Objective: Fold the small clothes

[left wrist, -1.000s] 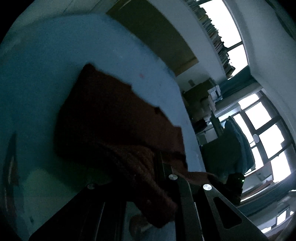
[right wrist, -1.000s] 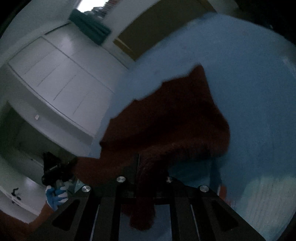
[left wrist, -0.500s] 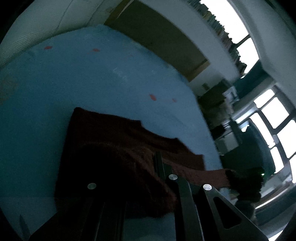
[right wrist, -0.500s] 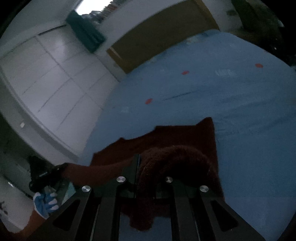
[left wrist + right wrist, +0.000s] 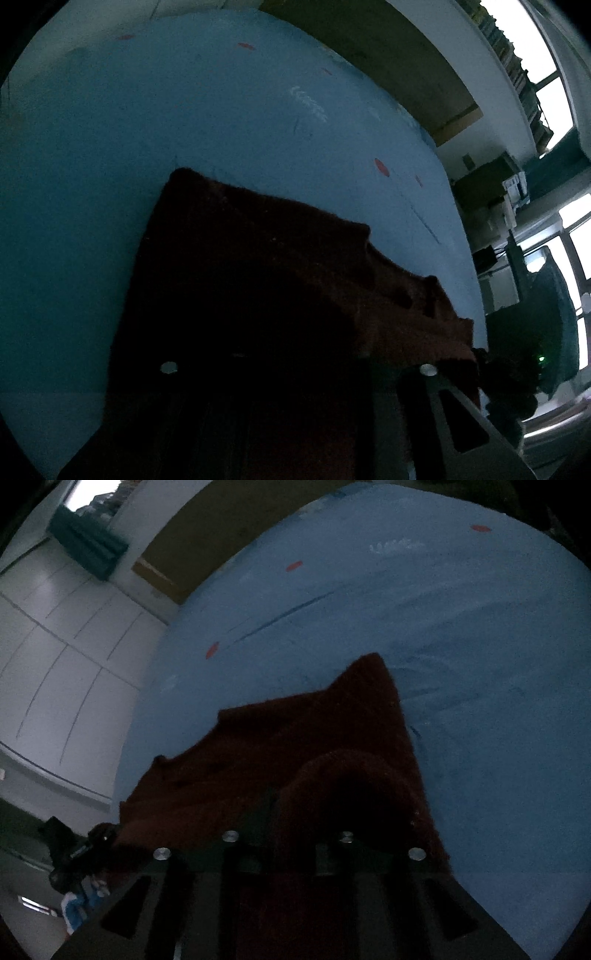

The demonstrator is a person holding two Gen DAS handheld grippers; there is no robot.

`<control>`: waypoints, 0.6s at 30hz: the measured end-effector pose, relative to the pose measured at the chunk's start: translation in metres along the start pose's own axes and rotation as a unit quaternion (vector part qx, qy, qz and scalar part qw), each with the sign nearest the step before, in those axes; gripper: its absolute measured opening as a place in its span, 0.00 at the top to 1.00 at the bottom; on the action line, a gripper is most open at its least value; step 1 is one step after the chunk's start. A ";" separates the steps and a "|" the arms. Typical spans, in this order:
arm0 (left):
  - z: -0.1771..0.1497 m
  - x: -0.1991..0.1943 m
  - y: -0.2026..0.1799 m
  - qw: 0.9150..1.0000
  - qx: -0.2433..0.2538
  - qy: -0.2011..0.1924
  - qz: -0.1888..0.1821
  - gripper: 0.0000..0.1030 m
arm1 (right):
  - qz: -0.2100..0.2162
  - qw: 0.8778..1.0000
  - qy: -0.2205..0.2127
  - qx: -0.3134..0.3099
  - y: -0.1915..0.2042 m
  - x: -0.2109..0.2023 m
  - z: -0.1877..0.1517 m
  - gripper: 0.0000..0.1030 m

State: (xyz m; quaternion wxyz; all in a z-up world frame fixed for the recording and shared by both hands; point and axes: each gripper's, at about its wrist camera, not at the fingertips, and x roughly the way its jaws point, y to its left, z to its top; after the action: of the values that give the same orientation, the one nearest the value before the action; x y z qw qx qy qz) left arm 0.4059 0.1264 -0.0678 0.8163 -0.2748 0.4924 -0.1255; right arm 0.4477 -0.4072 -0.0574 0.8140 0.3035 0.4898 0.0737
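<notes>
Under dark garment (image 5: 280,288), left jaws hidden

garment (image 5: 266,258): dark maroon, plain | table cover (image 5: 110,147): blue, scattered red dots | curtain (image 5: 86,548): teal

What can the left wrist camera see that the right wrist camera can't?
Only the left wrist view shows bright windows and a shelf of books. Only the right wrist view shows white cupboard doors and a blue glove. Both show the dark red cloth lying on the blue table with red dots.
</notes>
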 end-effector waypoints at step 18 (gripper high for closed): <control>0.017 -0.046 -0.015 0.997 0.022 -0.067 0.036 0.43 | -0.031 0.998 -0.033 -0.045 0.022 -0.030 0.019 0.33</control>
State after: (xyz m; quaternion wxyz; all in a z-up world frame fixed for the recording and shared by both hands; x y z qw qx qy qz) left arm 0.3994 0.1414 -0.0197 0.8573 -0.2466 0.4432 -0.0881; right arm 0.4528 -0.4102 -0.0159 0.8442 0.2539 0.4681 0.0603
